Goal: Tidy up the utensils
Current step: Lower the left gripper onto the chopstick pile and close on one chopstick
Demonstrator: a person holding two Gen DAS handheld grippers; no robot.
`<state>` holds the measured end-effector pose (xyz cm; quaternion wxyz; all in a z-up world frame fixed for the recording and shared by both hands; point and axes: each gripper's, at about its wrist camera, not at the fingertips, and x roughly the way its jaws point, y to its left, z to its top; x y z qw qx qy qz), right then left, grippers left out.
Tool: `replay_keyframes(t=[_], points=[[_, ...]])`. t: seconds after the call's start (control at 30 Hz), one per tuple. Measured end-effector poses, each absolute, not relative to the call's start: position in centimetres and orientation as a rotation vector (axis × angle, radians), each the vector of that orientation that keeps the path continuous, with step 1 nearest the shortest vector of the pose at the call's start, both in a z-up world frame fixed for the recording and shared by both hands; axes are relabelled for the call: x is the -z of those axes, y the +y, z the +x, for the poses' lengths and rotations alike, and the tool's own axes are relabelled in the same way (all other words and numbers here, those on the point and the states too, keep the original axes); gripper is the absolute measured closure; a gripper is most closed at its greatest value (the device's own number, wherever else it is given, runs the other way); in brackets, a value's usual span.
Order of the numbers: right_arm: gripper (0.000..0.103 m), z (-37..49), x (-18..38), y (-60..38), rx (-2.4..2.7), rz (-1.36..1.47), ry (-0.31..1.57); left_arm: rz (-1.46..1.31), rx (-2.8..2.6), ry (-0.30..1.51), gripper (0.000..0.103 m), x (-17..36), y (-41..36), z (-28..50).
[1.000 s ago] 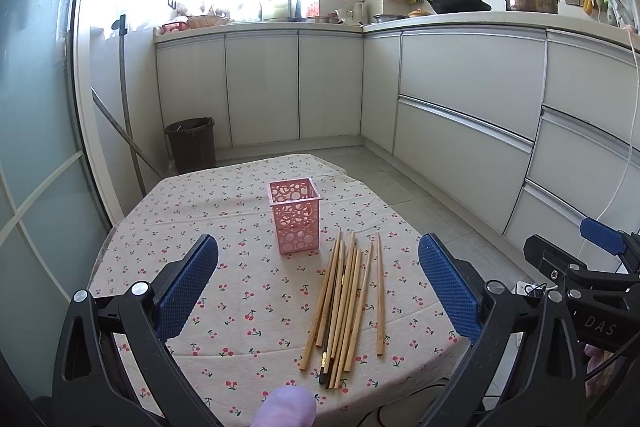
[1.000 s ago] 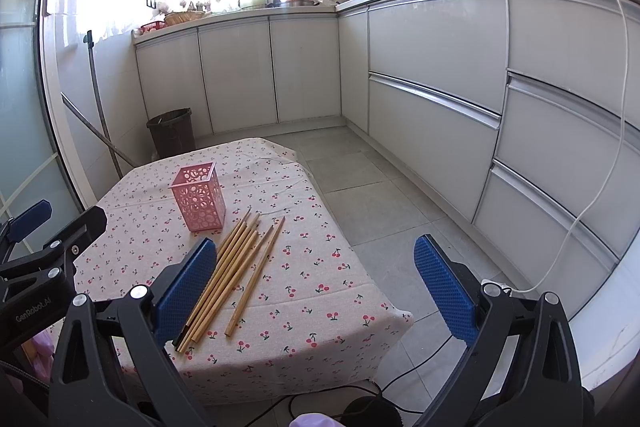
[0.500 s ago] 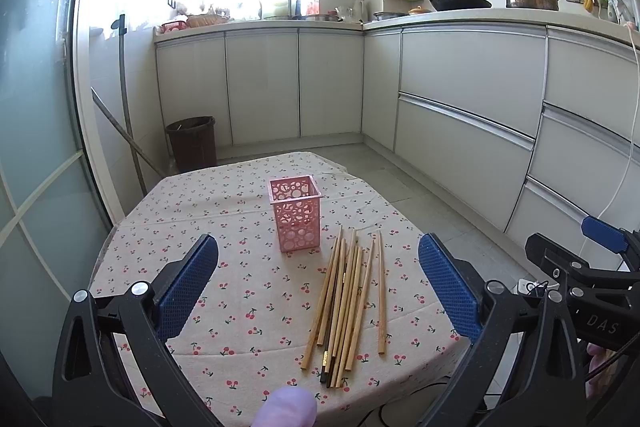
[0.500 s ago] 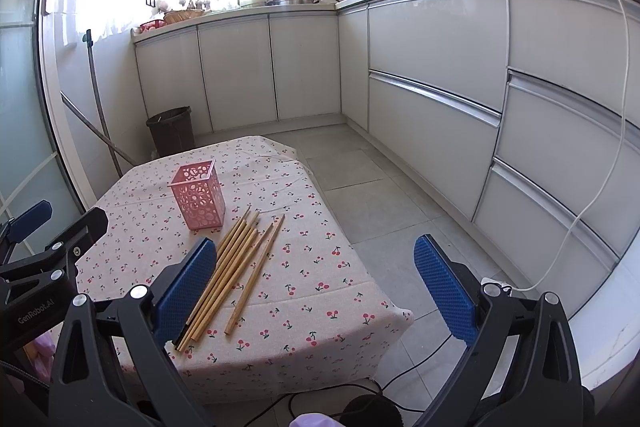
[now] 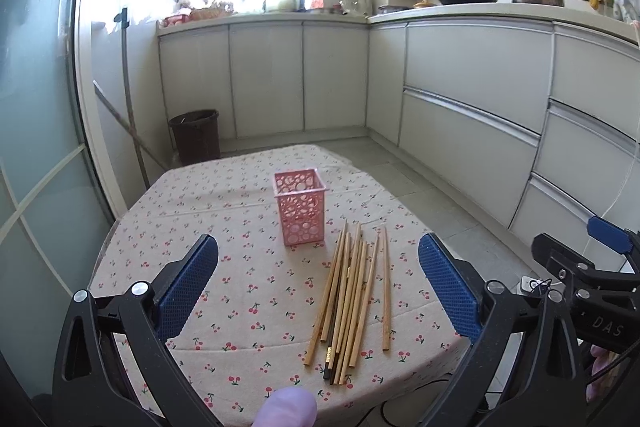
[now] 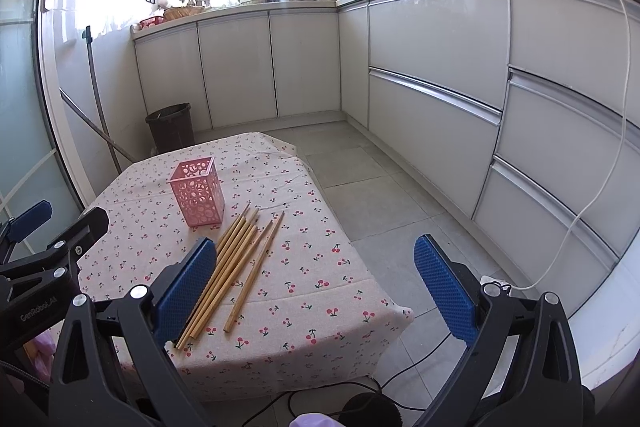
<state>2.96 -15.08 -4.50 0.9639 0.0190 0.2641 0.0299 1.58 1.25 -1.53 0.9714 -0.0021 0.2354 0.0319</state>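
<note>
Left wrist view. Item 1: left claw (image 5: 318,281), blue pads spread wide, empty, held above the near edge of the table (image 5: 168,227). It looks straight down the table, likely lined up for a first pick.

Item 2: chopsticks (image 5: 350,297), a loose bundle of wooden sticks lying flat on the cherry-print cloth, right of centre, tips pointing far. One stick lies slightly apart on the right side of the bundle. At least one dark-ended stick sits among them. None lifted.

Item 3: holder (image 5: 300,211), pink, perforated, square, upright, open top. Stands just beyond the far tips of the sticks, slightly left; appears empty. Presumed destination, placed close so each carry is short.

Item 4: right claw (image 6: 315,289), likewise wide and empty, off the right near corner of the table, its left pad overlapping the near ends of the sticks in its own view; contact cannot be told.

Status: sorting not yet begun. Thin sticks lying flat will need a low, narrow pinch.
</note>
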Motion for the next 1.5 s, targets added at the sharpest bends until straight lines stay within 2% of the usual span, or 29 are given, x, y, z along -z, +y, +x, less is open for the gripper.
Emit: replay_keyframes(t=[0.27, 0.5, 0.6, 0.73, 0.9, 0.97, 1.17, 1.5], points=[[0.007, 7.0, 5.0, -14.1, -0.053, 0.007, 0.733, -0.034, -0.152, 0.864, 0.007, 4.4, 4.2, 9.2], [0.007, 13.8, 2.6, -13.9, -0.099, 0.054, 0.834, 0.057, -0.101, 1.075, 0.007, 6.1, 5.1, 16.2], [0.007, 18.2, 3.7, -14.4, -0.16, 0.169, 0.97, 0.066, -0.112, 1.115, 0.007, 7.6, 5.3, 18.4], [0.007, 22.8, 7.9, -15.8, -0.215, 0.404, 1.156, -0.026, -0.074, 1.172, 0.008, 9.9, 5.4, 20.6], [0.007, 24.2, 12.3, -17.2, -0.227, 0.62, 1.295, -0.043, -0.101, 1.25, 0.028, 13.3, 5.4, 23.2], [0.007, 24.3, 12.2, -17.0, -0.261, 0.659, 1.301, -0.057, -0.103, 1.272, 0.033, 14.0, 5.7, 23.9], [0.007, 24.3, 11.3, -16.9, -0.241, 0.6, 1.276, -0.107, -0.085, 1.316, 0.04, 15.1, 5.8, 25.1], [0.007, 24.3, 12.2, -18.1, -0.227, 0.67, 1.304, -0.124, -0.067, 1.338, 0.041, 15.2, 5.3, 25.8]])
